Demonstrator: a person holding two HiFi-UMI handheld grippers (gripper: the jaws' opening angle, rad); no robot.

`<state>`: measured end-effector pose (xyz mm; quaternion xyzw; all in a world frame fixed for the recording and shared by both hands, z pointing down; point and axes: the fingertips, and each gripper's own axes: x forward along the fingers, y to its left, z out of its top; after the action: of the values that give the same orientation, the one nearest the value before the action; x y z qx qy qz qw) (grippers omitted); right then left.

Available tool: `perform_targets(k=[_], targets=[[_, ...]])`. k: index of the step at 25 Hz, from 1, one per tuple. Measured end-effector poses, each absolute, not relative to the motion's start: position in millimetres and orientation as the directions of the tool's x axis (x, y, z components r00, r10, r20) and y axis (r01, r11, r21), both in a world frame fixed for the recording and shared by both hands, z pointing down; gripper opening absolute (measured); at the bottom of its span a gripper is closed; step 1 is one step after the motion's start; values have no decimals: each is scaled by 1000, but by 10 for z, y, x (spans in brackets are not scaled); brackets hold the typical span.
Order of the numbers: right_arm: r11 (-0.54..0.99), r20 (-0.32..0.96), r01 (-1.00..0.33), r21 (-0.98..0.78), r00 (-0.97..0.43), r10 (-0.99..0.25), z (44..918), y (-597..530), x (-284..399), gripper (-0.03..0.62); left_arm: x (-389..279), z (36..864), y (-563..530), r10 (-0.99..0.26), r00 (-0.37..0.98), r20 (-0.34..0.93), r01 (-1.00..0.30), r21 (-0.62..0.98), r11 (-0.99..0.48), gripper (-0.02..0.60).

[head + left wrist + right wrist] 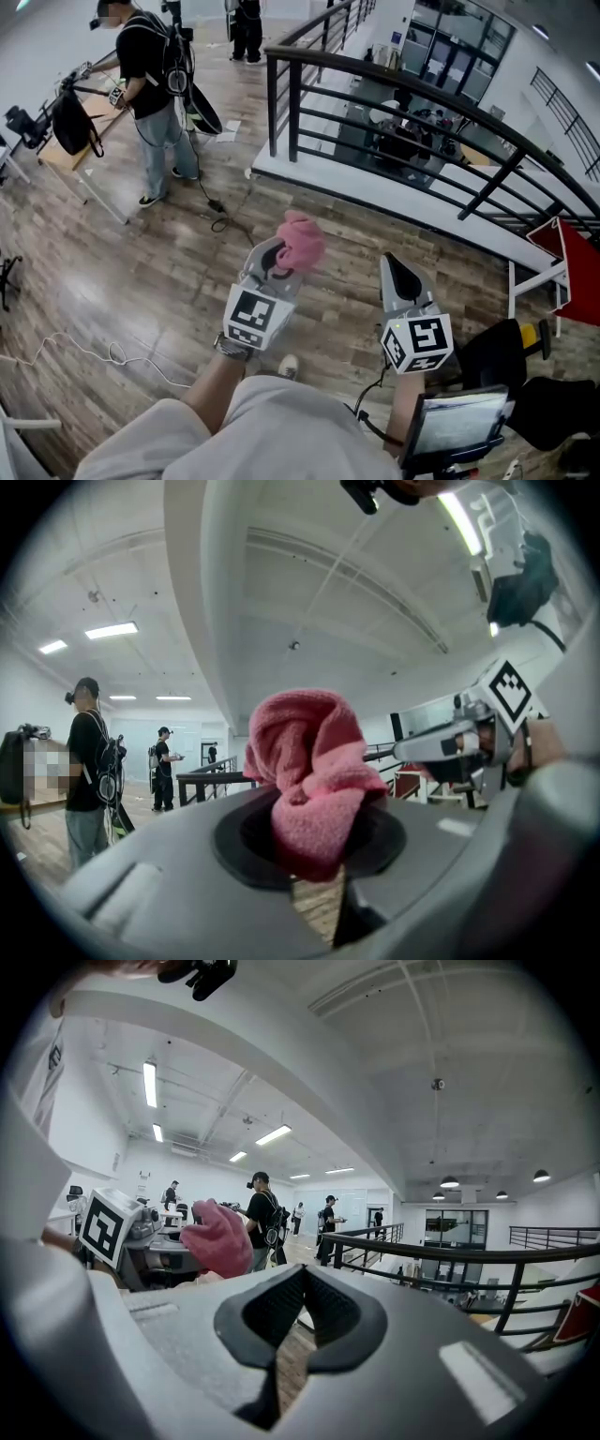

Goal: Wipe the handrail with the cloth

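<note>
**Handrail wipe: cloth in hand, rail not yet touched**

Item 1. Person (150,75), standing at a work table. Position: well off to the left of the left gripper, far ahead of it. No part in the task.

Item 2. Left gripper (278,261). Jaws clamped on the bunched pink cloth (300,242), which bulges up out of the tips. The left gripper view shows the same wad (305,761) pinched between the jaws. Held in the air over the wooden floor (141,272).

Item 3. Right gripper (401,274). Position: just to the right of the left one, level with it. Its own view shows the pads (281,1312) pressed together with nothing between them.

Item 4. Handrail (422,89), black metal, curved. Position: ahead of both grippers and running off to the right, well apart from the cloth. No contact in any view.

Progress, as judged: the cloth is secured and nothing more. Left to do: carry it forward to the top rail, press it on, and rub along its length.
</note>
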<state>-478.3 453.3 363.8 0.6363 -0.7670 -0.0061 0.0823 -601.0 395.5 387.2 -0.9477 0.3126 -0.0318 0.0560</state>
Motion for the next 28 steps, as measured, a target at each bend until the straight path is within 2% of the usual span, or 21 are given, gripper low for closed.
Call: perform_targets(k=[17, 28], targets=[[175, 118, -983, 50, -168, -979, 3675, 3981, -4672, 2, -5956, 3907, 3415, -602, 796, 56, -595, -109, -796, 95], [170, 84, -985, 41, -166, -983, 3596, 3373, -4218, 2, -5581, 3868, 2783, -627, 778, 44, -623, -84, -778, 95]])
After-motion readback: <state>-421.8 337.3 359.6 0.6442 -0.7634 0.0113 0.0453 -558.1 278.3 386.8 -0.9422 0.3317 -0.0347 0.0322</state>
